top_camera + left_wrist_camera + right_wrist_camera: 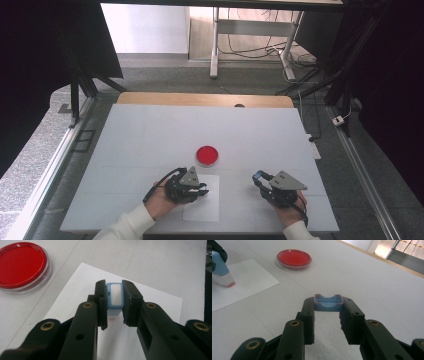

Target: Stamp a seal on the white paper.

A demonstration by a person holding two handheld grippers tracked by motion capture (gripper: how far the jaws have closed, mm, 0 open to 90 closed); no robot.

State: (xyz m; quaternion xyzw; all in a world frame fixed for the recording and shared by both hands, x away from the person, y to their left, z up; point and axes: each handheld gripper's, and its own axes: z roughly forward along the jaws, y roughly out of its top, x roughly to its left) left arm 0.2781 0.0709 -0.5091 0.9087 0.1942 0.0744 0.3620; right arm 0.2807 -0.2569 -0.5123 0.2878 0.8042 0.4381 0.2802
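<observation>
My left gripper [114,291] is shut on a small blue-and-white stamp [115,300], held over a white sheet of paper [155,305]. In the right gripper view the stamp [220,275] tilts down, its reddish face at or just above the paper [247,280]; contact is unclear. My right gripper [328,306] is shut on a small blue cap [328,303], just above the table. In the high view the left gripper [202,190] is over the paper [202,212] and the right gripper [259,177] is off to its right. A round red dish [206,155] lies beyond the paper.
The white table [150,140] has a wooden strip along its far edge. The red dish [21,263] has a clear rim and sits close to the paper's far corner. Desk legs and cables stand on the floor beyond the table.
</observation>
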